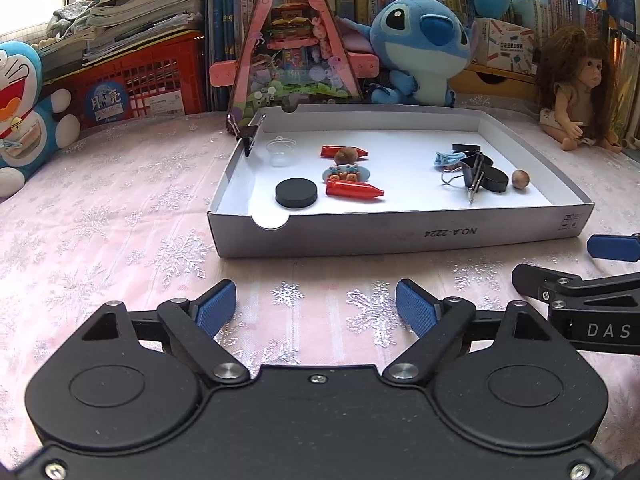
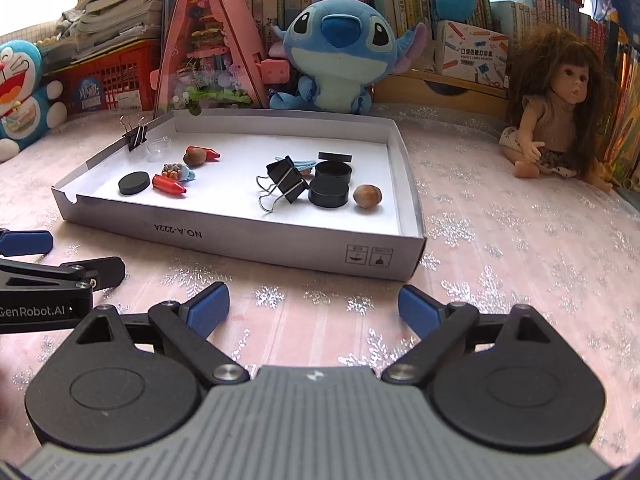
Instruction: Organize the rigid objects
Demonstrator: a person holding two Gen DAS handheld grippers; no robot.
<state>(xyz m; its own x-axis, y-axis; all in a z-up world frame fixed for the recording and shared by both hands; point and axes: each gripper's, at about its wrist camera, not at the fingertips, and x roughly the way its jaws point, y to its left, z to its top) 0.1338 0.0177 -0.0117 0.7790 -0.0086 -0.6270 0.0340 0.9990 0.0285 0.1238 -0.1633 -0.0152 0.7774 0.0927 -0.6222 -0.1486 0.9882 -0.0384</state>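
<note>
Grippers: left hand-held gripper (image 1: 316, 306) and right hand-held gripper (image 2: 314, 306) both spread, pinching nothing, side by side over the pink snowflake-patterned tabletop (image 1: 120, 216), short of the shallow white cardboard tray (image 2: 248, 240).
Tray, left part: black disc (image 1: 296, 192), red bullet-shaped pieces (image 1: 354, 191), brown nut (image 1: 346, 155).
Tray, right part: black binder clip (image 2: 288, 178), round black tins (image 2: 329, 197), second brown nut (image 2: 367, 195).
Progress: everything lies inside the tray, like kinds mixed; sorting apparently unfinished.

Bright daylight, sharp, fisheye-warped edges

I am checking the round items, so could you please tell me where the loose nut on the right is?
In both views the nut lies in the tray's right half, just right of the front black disc, apart from it.
</note>
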